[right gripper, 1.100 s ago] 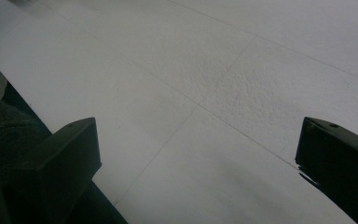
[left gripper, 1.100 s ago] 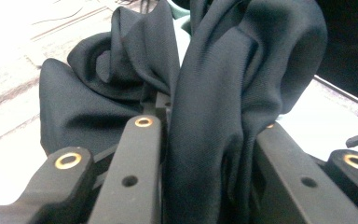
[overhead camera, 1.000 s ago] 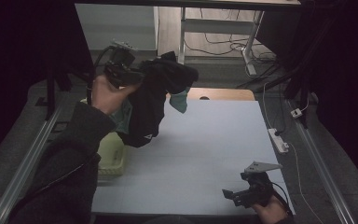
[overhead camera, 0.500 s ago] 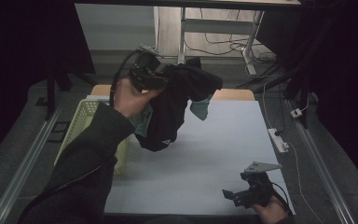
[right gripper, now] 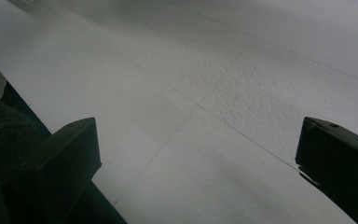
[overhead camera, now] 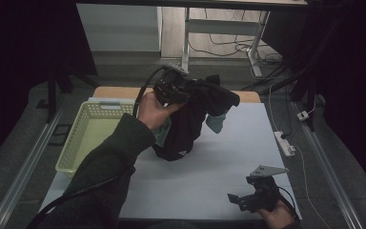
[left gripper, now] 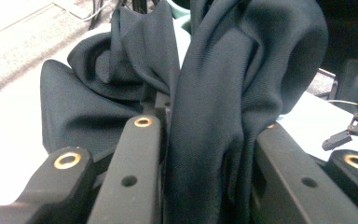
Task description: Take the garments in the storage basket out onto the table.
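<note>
A black garment with a teal lining hangs in a bunch from my left gripper, which is held above the far middle of the white table. Its lower end touches the table top. In the left gripper view the jaws are shut on a thick fold of the black garment, and the left gripper points toward the table. My right gripper rests at the near right corner, open and holding nothing. The right gripper has bare white table between its jaws.
A pale yellow mesh basket stands at the table's left edge. A power strip and cables lie on the floor to the right. A desk frame stands beyond the far edge. Metal rails run along both sides.
The left hand has carried the garment to the right and lower, from over the basket to the table's far middle. The right gripper has stayed put.
</note>
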